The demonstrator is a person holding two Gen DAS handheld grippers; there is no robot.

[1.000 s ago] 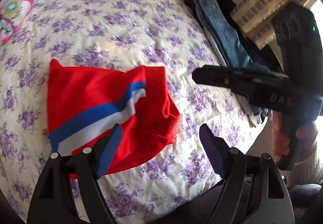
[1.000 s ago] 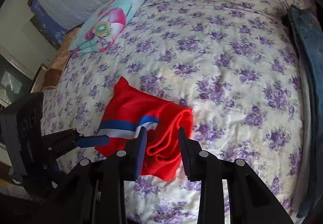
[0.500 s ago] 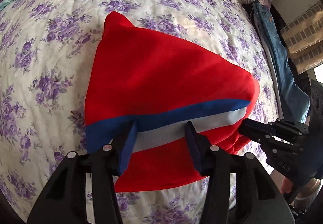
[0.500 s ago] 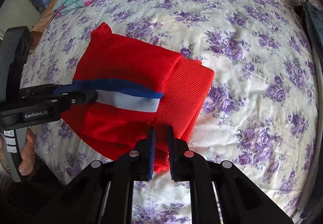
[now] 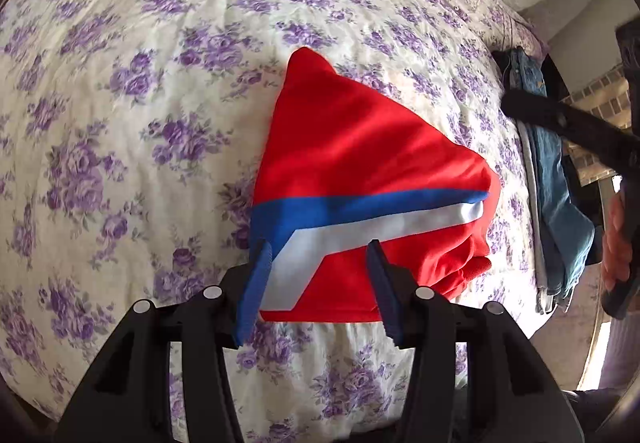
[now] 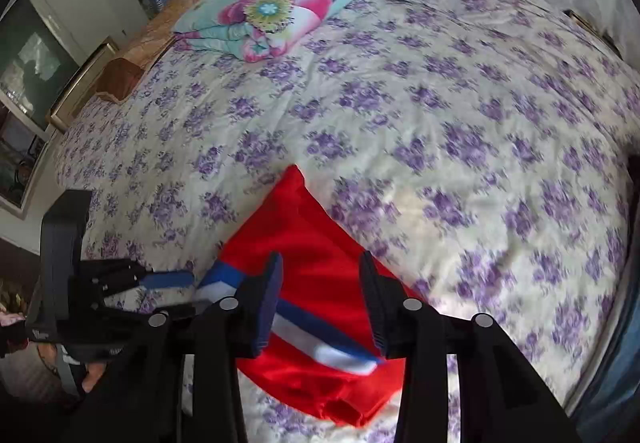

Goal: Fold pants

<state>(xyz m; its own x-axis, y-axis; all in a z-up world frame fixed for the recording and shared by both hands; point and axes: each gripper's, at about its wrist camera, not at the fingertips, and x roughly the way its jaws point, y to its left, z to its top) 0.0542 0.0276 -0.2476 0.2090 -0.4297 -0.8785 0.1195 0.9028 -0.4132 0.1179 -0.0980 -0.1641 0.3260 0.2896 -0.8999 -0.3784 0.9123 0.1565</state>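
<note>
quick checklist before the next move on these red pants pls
1. Red pants folded into a compact bundle on the bedspread: ok.
2. Left gripper open, nothing held: ok.
3. Right gripper open, nothing held: ok.
4. Edges lined up: not ok, a cuff bulges out at the right side.
5. Bundle apart from the jeans at the bed edge: ok.
6. Layers underneath lying flat: cannot tell, hidden.
</note>
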